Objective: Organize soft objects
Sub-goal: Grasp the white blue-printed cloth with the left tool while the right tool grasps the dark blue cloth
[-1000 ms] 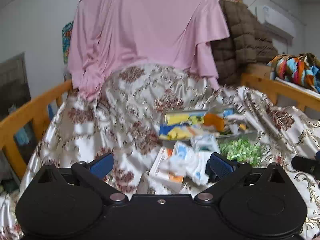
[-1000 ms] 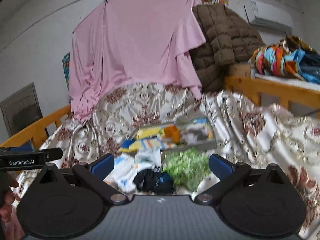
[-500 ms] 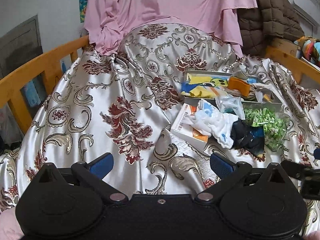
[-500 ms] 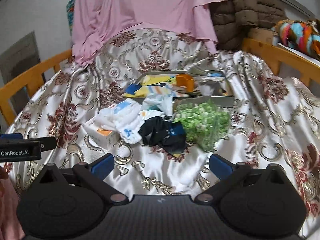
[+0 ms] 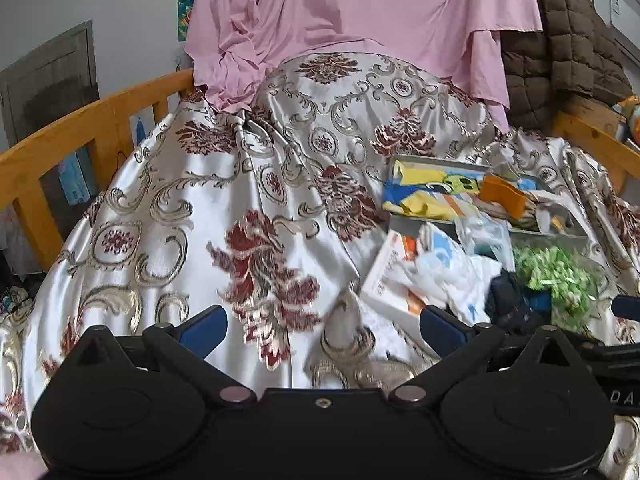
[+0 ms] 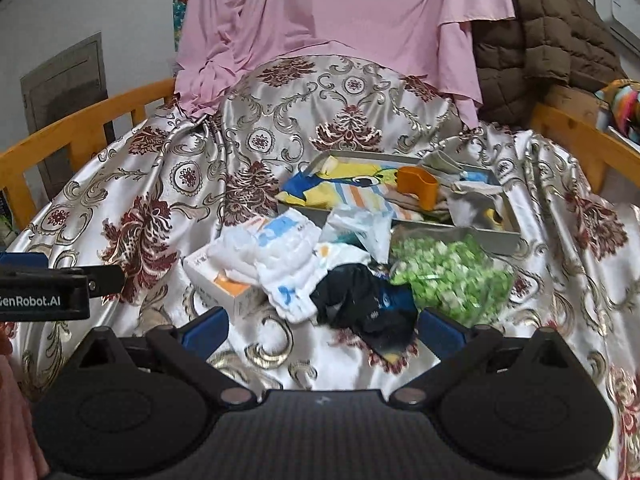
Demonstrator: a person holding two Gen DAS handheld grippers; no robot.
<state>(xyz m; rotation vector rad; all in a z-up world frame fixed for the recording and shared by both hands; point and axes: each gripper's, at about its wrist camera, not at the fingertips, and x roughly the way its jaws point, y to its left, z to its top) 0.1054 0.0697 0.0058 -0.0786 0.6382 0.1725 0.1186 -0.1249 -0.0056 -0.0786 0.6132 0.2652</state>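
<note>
Both tongs are spread and empty: right tongs [image 6: 322, 330] face the black sock [image 6: 362, 304] lying beside the white cloth [image 6: 288, 268] on the bed cover [image 6: 168, 184]; left tongs [image 5: 322, 330] hover apart. Sock judged light, limp, non-fragile; pinch a raised fold at mid-bundle.

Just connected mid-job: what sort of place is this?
Probably a bedroom: a satin floral bedspread lies over a wooden bed frame, with a pink sheet and a brown quilted coat hanging behind.
</note>
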